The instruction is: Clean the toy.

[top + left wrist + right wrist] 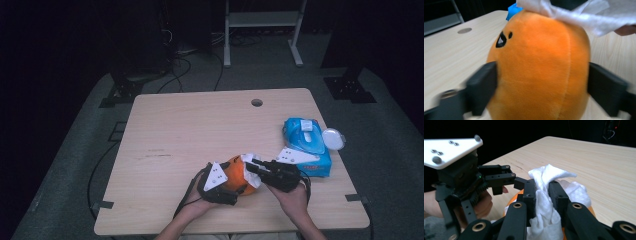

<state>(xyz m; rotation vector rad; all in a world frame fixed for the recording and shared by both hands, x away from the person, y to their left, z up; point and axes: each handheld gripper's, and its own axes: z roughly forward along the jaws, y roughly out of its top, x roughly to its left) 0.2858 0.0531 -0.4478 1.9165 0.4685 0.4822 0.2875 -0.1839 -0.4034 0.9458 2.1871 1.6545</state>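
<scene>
Orange plush toy (539,67) sits between the 2 jaws of the left gripper (220,187), which flank its sides, near the table's (190,125) front edge. Steady it there. Right gripper (541,195), pinched tight on the white tissue (546,207), should wipe its top lightly.

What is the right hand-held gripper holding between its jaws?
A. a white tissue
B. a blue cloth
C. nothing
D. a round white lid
A: in the right gripper view, the right hand-held gripper has its jaws pressed on a crumpled white tissue that lies over the orange plush toy.
</scene>
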